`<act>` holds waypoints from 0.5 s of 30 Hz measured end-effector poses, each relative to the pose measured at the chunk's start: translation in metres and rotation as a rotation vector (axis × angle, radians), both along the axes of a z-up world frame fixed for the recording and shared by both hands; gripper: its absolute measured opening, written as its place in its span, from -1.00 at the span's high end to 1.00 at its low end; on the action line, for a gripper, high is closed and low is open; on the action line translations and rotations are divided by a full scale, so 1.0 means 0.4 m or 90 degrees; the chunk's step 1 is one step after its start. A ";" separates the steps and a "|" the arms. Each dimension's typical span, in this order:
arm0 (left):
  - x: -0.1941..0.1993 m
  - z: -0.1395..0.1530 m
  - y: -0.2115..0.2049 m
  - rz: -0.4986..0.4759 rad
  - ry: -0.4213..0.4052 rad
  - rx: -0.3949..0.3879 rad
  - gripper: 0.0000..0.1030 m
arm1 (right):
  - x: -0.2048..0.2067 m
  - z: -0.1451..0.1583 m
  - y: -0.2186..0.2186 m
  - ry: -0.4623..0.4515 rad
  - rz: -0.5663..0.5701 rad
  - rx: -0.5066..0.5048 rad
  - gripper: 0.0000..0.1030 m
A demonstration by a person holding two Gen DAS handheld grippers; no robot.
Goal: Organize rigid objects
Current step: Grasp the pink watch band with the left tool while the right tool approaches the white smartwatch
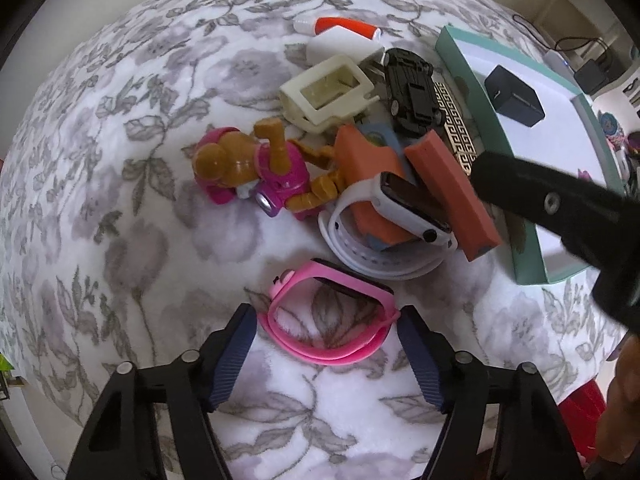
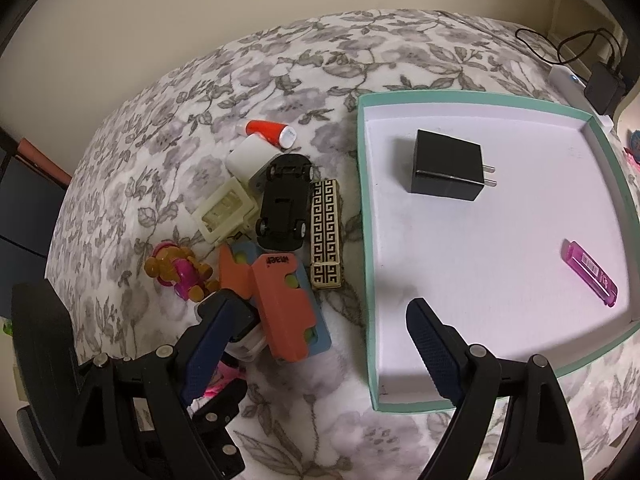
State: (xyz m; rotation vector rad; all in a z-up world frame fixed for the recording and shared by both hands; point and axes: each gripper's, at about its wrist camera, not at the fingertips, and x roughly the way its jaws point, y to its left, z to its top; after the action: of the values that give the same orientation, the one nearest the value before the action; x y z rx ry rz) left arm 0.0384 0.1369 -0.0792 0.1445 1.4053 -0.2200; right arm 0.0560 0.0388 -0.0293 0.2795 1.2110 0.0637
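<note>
Soft, even indoor light, faint shadows, sharp centres, heavy fisheye-warped edges.

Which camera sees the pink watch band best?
The left wrist view. There the pink watch band lies whole on the flowery blanket, between the open left gripper's fingers. The right wrist view shows only a pink scrap of it, hidden behind the right gripper's left finger.

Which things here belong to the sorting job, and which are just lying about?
Job items:
teal tray
black charger and pink lighter, already in the tray
pink watch band between the open left gripper fingers
white smartwatch
toy car
pup figure

Lying about:
floral blanket
cables and adapter
</note>
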 end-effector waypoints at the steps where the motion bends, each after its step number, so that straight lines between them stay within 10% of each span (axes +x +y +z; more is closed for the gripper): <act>1: 0.001 -0.001 0.000 0.005 0.002 -0.005 -0.45 | 0.000 -0.001 0.004 0.001 0.003 -0.001 -0.71; 15: 0.031 0.014 0.165 0.165 0.002 -0.032 -0.44 | 0.000 -0.002 0.048 0.003 0.034 0.029 -0.71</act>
State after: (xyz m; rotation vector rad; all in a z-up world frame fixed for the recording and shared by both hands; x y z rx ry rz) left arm 0.0507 0.2028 -0.0735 -0.0798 1.4044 -0.0409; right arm 0.0562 0.0582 -0.0303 0.2867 1.2222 0.1371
